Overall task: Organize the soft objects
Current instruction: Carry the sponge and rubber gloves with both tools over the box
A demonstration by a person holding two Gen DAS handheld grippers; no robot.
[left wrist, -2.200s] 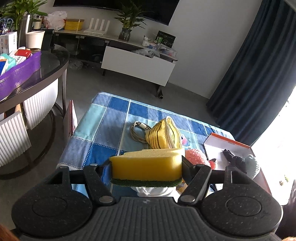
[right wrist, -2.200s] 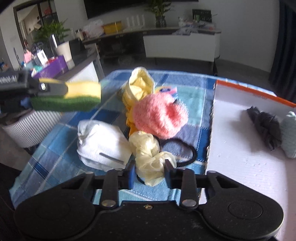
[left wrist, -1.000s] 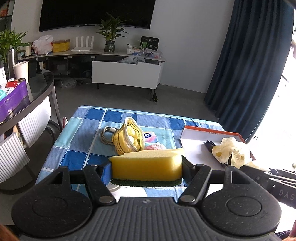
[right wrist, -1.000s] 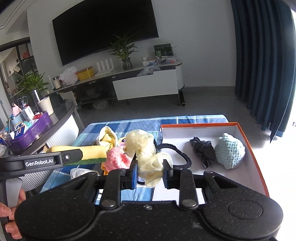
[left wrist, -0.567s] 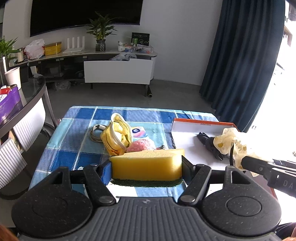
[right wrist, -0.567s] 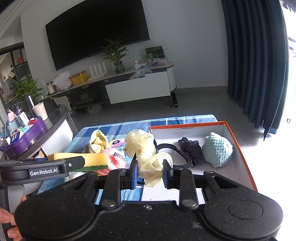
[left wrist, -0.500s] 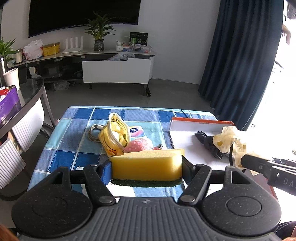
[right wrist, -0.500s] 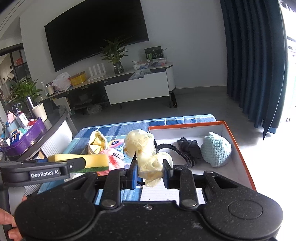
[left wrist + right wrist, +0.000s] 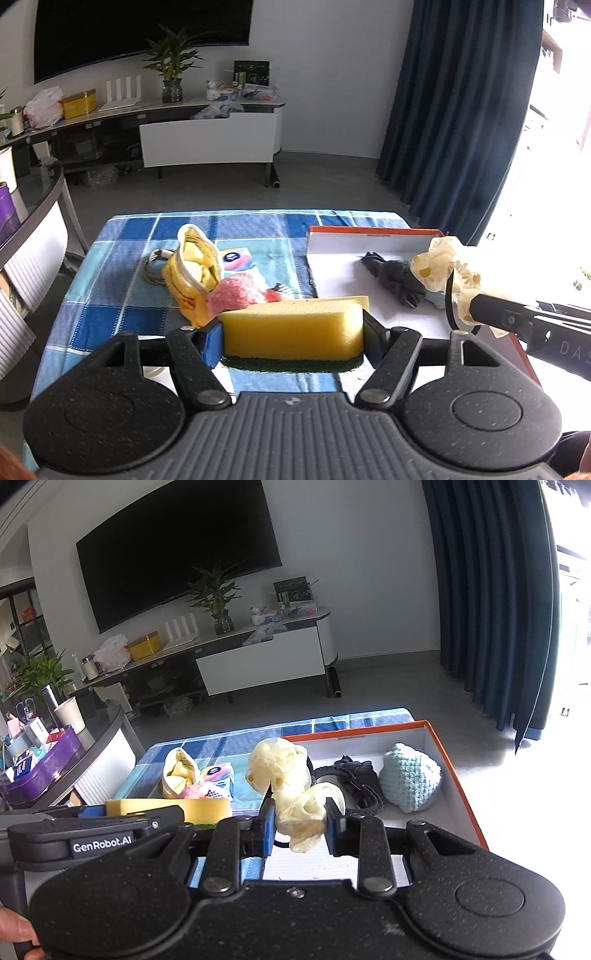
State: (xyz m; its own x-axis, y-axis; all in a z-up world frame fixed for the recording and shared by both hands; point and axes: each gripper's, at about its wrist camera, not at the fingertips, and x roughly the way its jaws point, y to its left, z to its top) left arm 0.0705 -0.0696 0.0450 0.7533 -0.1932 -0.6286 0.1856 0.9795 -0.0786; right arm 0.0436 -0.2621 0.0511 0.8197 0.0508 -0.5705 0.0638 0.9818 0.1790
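My left gripper (image 9: 293,334) pinches the yellow sponge (image 9: 291,328); my right gripper (image 9: 300,825) clamps the cream scrunchie (image 9: 291,794) above the orange-rimmed box (image 9: 463,794). Boxed: teal knit piece (image 9: 410,781), dark cloth (image 9: 356,771). Left on the checked tablecloth (image 9: 122,258): yellow pouch (image 9: 192,273), pink fluffy item (image 9: 236,291).

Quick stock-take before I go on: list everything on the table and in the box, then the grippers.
sponge: 1, yellow with green base, between left fingers
scrunchie: 1, cream, between right fingers, over the box
box: 1, orange rim, white inside, right side of table
knit ball: 1, pale blue, in box
dark cloth: 1, grey, in box
black band: 1, in box
yellow pouch: 1, on tablecloth
pink fluffy item: 1, beside pouch
tablecloth: 1, blue check
left gripper: shut on sponge
right gripper: shut on scrunchie
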